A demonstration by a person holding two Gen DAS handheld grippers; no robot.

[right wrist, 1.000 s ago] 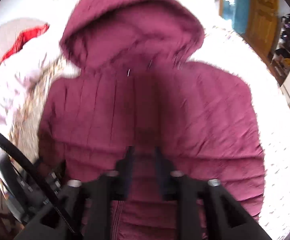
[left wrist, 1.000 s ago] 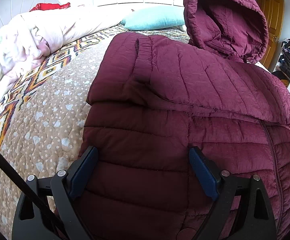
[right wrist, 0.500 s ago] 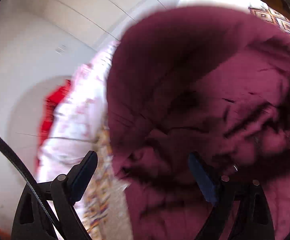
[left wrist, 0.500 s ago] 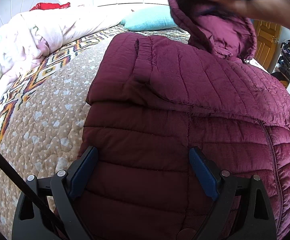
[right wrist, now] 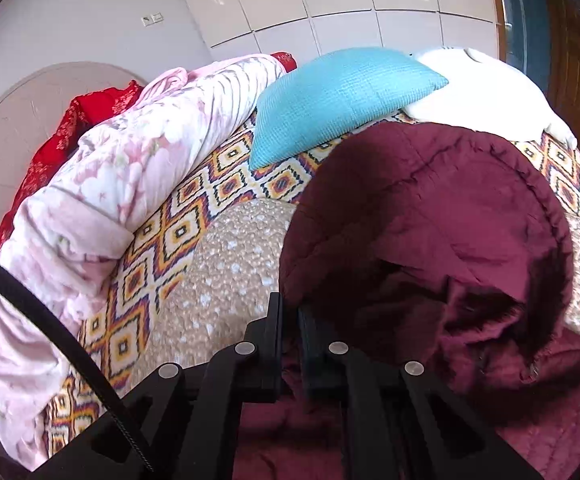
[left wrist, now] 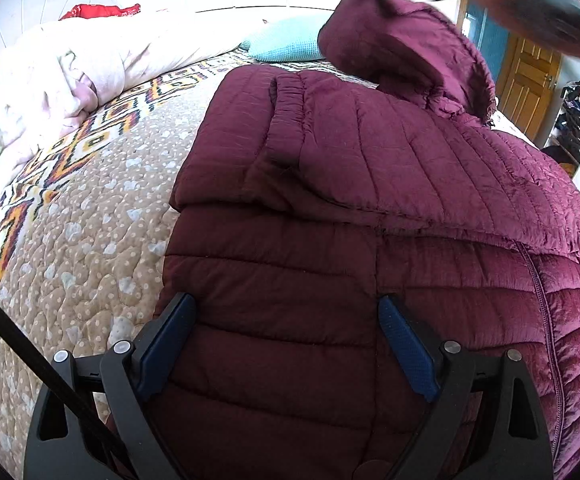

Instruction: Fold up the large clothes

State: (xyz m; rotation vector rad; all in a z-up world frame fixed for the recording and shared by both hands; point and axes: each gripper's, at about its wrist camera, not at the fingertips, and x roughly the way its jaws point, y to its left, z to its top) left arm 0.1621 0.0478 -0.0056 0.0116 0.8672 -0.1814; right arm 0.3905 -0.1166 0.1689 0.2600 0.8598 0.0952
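**Hood pinched, ready to fold down**

The quilted maroon puffer jacket (left wrist: 370, 208) lies flat on the patterned bed quilt (left wrist: 81, 216), filling the centre and right of the left view. The right claw (right wrist: 290, 320) has just been closing and now pinches the rim of the maroon hood (right wrist: 430, 216). The left claw (left wrist: 285, 324) hovers wide over the hem, gripping nothing. I'd carry the hood low and straight onto the jacket's chest, keeping it taut, while the left steadies the body.
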